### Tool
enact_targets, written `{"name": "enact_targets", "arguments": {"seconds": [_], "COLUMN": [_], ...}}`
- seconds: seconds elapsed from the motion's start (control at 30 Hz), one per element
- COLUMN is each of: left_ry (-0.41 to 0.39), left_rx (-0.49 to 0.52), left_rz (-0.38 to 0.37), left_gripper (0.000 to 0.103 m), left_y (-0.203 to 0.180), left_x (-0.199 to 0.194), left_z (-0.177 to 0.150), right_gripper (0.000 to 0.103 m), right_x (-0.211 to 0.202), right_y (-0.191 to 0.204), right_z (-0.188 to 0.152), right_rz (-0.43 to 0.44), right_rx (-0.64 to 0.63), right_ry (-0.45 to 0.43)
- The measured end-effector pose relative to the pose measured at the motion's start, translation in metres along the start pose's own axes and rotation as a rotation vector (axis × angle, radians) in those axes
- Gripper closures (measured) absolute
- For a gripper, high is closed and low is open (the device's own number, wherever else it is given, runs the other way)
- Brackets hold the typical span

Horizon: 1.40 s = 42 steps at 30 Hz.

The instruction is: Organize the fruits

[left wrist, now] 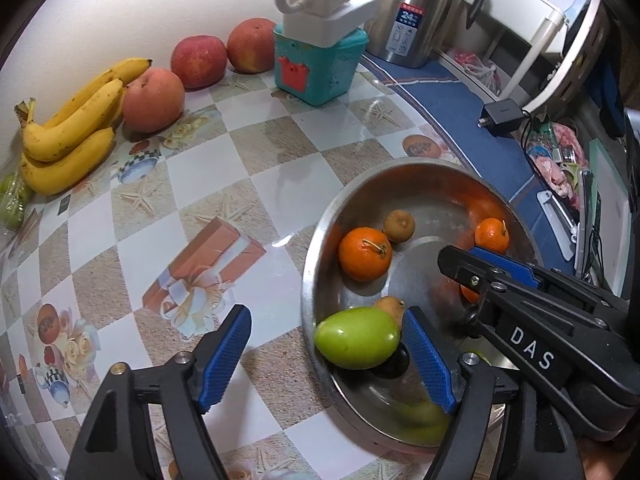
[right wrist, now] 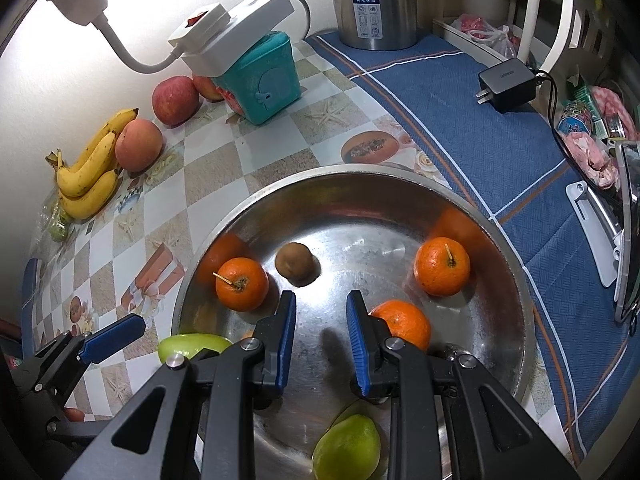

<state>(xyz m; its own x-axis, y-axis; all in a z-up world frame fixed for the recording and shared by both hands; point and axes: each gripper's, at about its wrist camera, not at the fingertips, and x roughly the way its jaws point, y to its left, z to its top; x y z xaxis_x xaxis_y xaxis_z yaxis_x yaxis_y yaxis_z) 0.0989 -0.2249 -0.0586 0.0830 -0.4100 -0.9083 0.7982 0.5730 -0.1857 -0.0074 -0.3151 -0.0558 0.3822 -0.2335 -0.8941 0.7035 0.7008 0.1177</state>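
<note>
A steel bowl [right wrist: 516,280] sits on a checked table [left wrist: 248,152], holding three oranges [right wrist: 441,266], a small brown fruit [right wrist: 295,263] and green mangoes [left wrist: 357,338]. The left claw [left wrist: 328,356] is spread wide, one mango loose between its pads. The right claw [right wrist: 321,312] hangs narrowed and empty over the bowl

Bench middle: bare tablecloth [left wrist: 256,168], open passage.
Back edge: bananas [left wrist: 68,136], apples [left wrist: 199,61], teal box [left wrist: 316,66], kettle [left wrist: 412,12] block.
Bowl [right wrist: 516,280]: centre free between oranges [right wrist: 441,266].
</note>
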Motion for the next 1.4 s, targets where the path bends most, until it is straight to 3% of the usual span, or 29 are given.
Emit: {"name": "enact_targets", "arguments": {"seconds": [0.47,0.67,0.73,0.8,0.93,1.0,1.33,1.4], "left_ry": [-0.013,-0.017,-0.008,0.003,0.019,0.027,0.050,0.046], "left_rx": [-0.089,-0.151,-0.183,-0.226,-0.300,-0.330,-0.408,-0.409], "left_rz": [0.035,0.128,0.176,0.195,0.222,0.231,0.254,0.256], "left_gripper": [0.021,0.020,0.011,0.006,0.000,0.000,0.000,0.000], "left_y": [0.026,0.043,0.052,0.061,0.077,0.083,0.101,0.102], "left_x": [-0.008,-0.009,-0.007,-0.006,-0.004,-0.003,-0.002,-0.003], "left_z": [0.002,0.000,-0.001,-0.004,-0.008,-0.011,-0.021,-0.021], "right_gripper": [0.076,0.076,0.068,0.047,0.037,0.027,0.023,0.012], "right_x": [-0.005,-0.003,-0.002,-0.002,-0.002,-0.001,-0.001,-0.001], "right_y": [-0.004,0.001,0.004,0.007,0.013,0.014,0.019,0.020], "right_z": [0.002,0.001,0.001,0.001,0.001,0.000,-0.002,-0.002], "right_rz": [0.008,0.004,0.001,0.006,-0.006,-0.010,-0.035,-0.035], "right_rx": [0.020,0.002,-0.010,-0.021,-0.055,-0.064,-0.102,-0.112], "right_ry": [-0.014,-0.006,-0.001,0.001,-0.002,-0.002,-0.021,-0.031]}}
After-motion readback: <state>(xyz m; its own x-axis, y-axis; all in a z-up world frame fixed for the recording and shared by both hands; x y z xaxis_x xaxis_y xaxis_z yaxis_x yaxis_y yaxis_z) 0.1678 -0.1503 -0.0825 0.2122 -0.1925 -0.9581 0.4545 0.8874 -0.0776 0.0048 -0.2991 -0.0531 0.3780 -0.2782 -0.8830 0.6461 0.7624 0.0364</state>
